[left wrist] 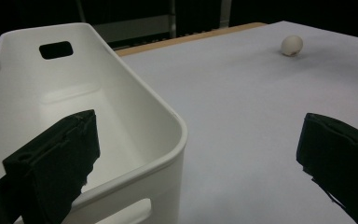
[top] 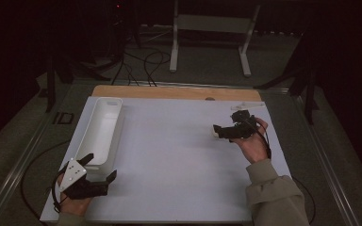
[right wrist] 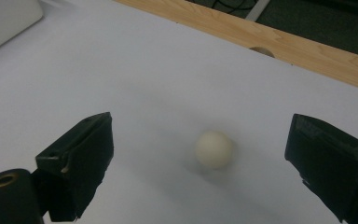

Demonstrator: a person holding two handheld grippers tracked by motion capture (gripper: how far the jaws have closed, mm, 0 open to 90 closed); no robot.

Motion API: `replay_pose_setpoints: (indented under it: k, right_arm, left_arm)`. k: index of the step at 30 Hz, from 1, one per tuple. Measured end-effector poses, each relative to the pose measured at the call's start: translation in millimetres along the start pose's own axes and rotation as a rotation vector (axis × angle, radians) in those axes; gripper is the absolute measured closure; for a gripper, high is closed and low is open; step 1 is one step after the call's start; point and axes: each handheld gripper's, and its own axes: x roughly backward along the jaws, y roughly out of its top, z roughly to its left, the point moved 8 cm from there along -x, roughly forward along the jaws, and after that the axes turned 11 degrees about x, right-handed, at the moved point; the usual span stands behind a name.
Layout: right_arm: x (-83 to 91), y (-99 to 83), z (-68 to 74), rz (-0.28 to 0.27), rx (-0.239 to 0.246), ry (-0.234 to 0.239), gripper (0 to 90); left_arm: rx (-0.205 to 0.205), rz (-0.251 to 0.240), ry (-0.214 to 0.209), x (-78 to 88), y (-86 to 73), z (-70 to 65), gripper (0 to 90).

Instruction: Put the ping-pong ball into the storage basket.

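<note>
Cream-white ball [right wrist: 214, 149] sits on the desk [top: 169, 160] between my right claw's [right wrist: 200, 158] wide-open, empty jaws, ready for closing, while my left claw [top: 99, 167] waits open beside the bin [top: 101, 129].

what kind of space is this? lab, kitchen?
Likely a lab or data-recording setup, not a kitchen. A white-covered table holds just a white bin and a small ball, handled with hand-held tongs. Around it the room is dark, with loose cables and a metal stand on the floor.

Ball [right wrist: 214, 149] slightly blurred; white bin's [left wrist: 135, 116] near end cut off at frame edge.
</note>
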Motion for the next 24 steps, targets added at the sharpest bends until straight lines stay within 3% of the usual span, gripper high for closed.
replay_pose_setpoints:
  k: [24]
  right_arm:
    - [-26.4,-6.2,-5.9,0.069,-0.003,0.037,7.5]
  left_arm:
    - [0.002,-0.002,-0.001,-0.1,0.0,-0.1,0.0]
